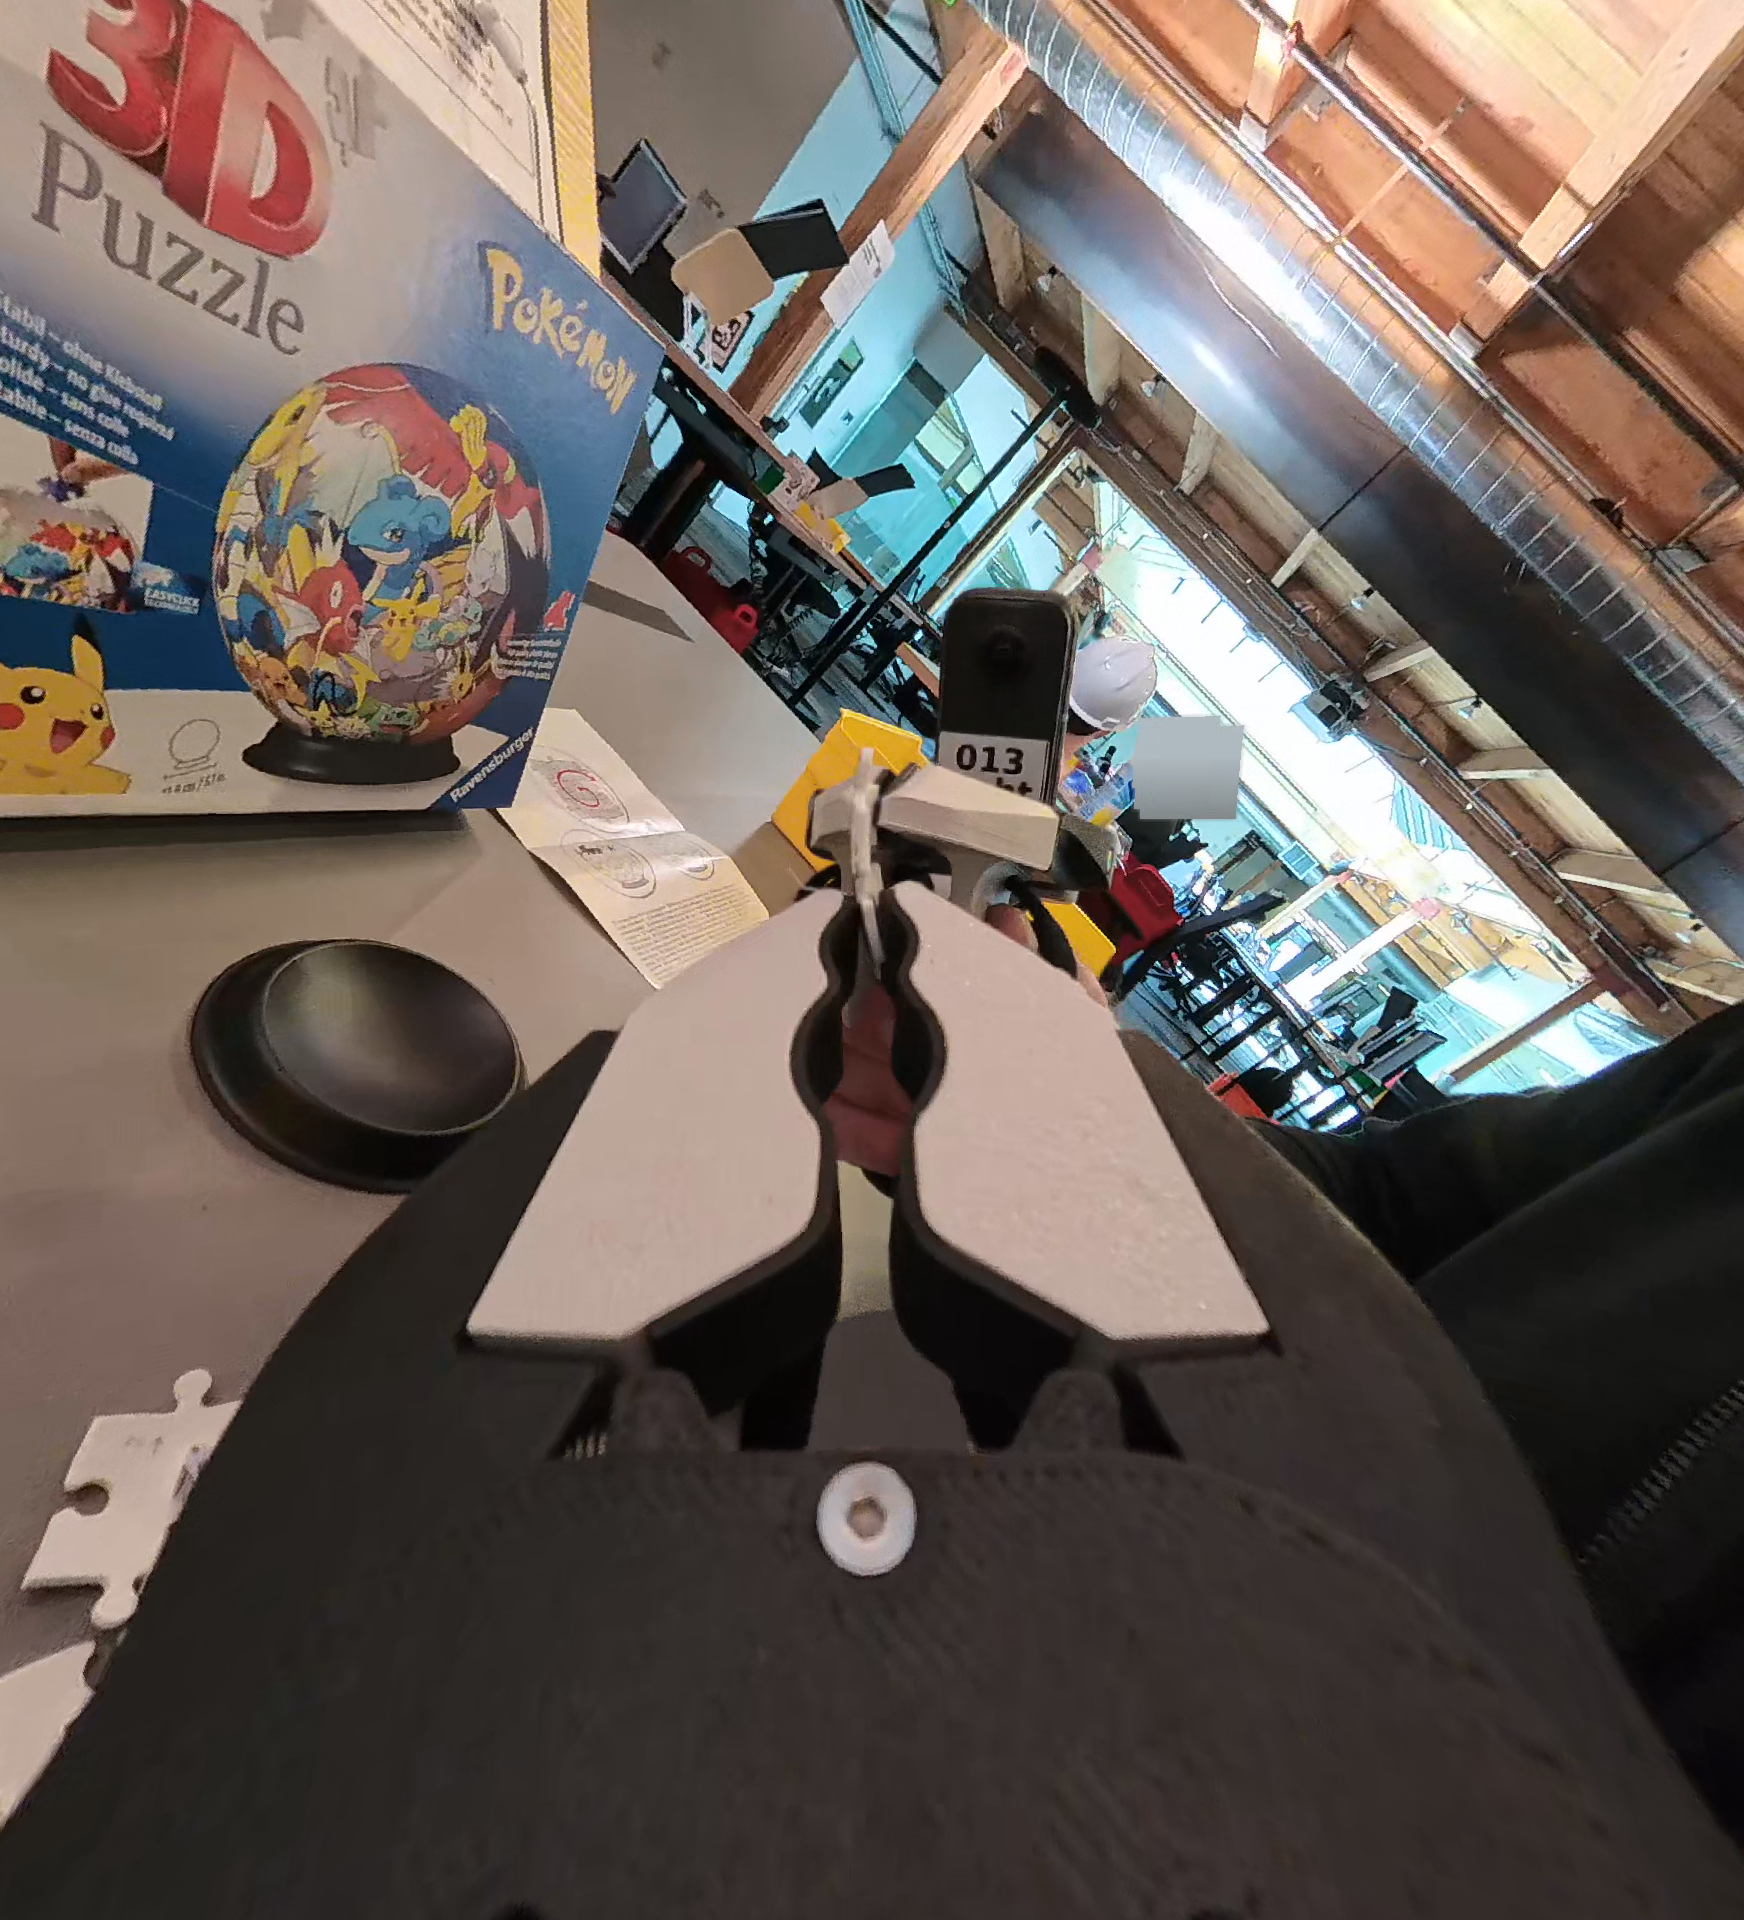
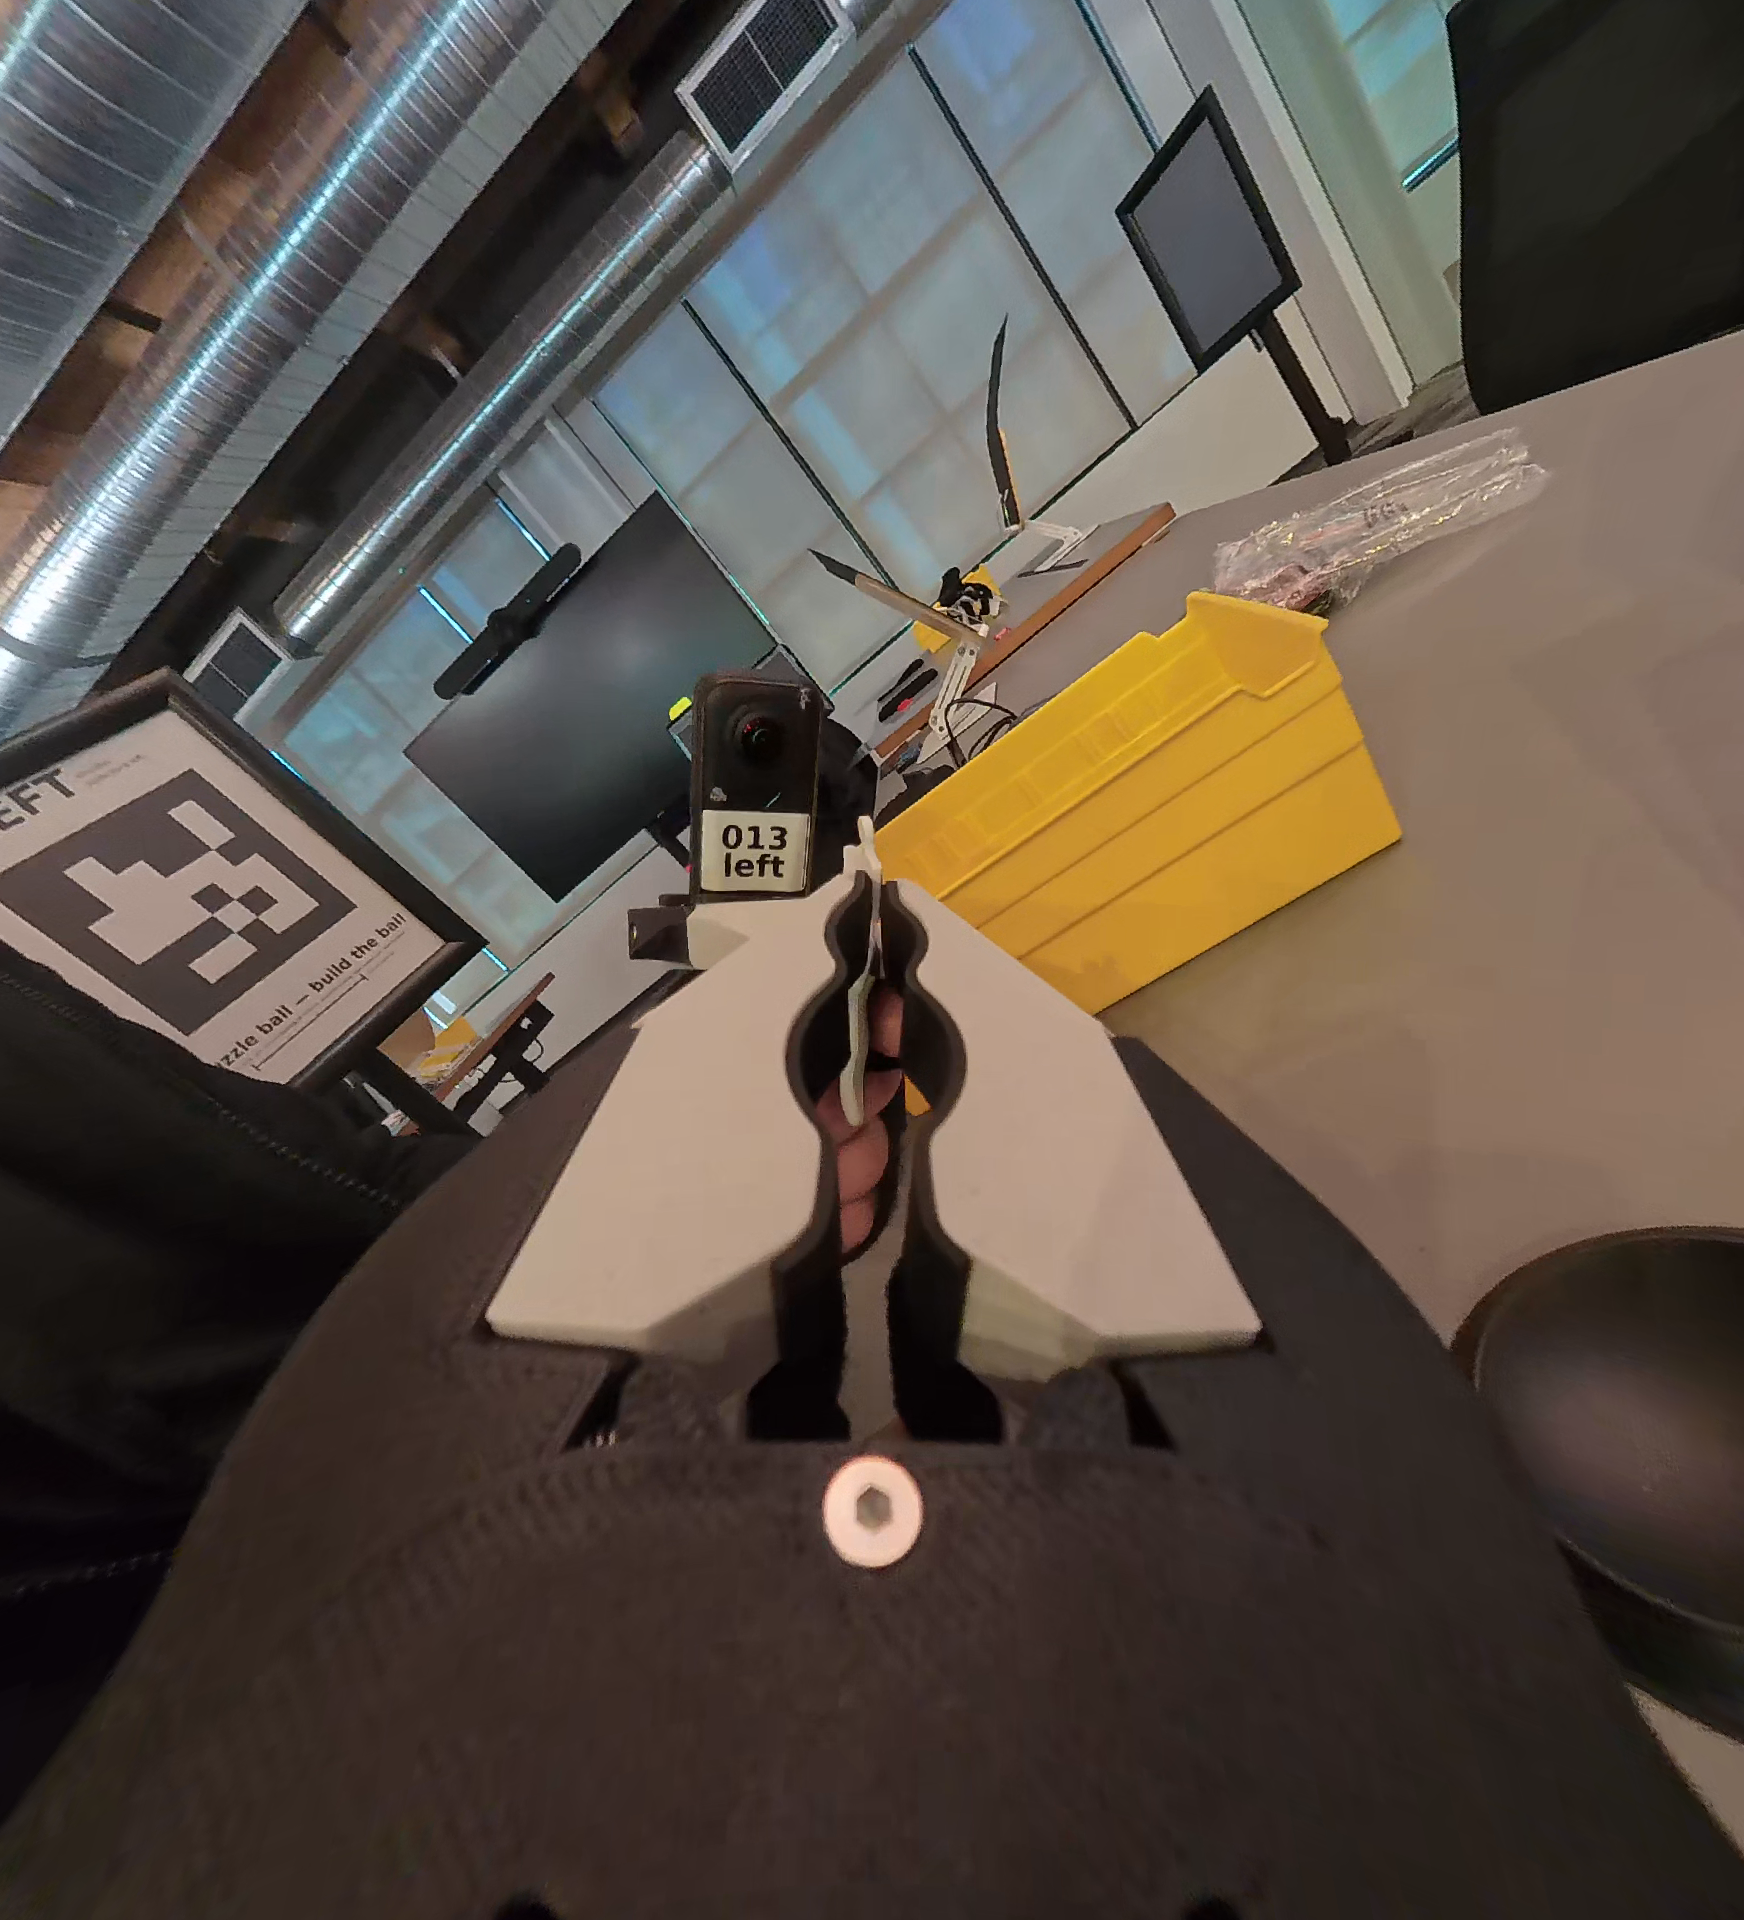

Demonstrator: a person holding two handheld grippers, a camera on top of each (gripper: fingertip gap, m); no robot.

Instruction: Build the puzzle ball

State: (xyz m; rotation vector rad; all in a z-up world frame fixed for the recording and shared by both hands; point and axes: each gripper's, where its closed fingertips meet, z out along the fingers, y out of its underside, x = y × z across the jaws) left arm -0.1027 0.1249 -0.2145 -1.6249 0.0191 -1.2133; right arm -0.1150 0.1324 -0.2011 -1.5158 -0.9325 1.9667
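Observation:
Both grippers are held up above the grey table (image 1: 68,1039), tip to tip and facing each other. My left gripper (image 1: 868,920) is shut on a thin white puzzle piece (image 1: 866,831), seen edge-on. My right gripper (image 2: 873,920) is shut on a white puzzle piece (image 2: 860,1029), also edge-on. The right gripper (image 1: 873,821) shows just beyond the left one's tips, clamped on the same white edge. I cannot tell whether this is one piece or two joined. Two loose white pieces (image 1: 120,1496) lie at the table's near left. The black ball stand (image 1: 359,1049) sits on the table and also shows in the right wrist view (image 2: 1678,1455).
The puzzle box (image 1: 224,468) stands at the back left with a paper leaflet (image 1: 629,842) beside it. A yellow bin (image 2: 1159,800) and a clear plastic bag (image 2: 1367,530) sit farther along the table. A framed sign (image 2: 172,883) and a dark sleeve (image 1: 1574,1247) are close by. My two grippers' fingertips are within a few centimetres of each other.

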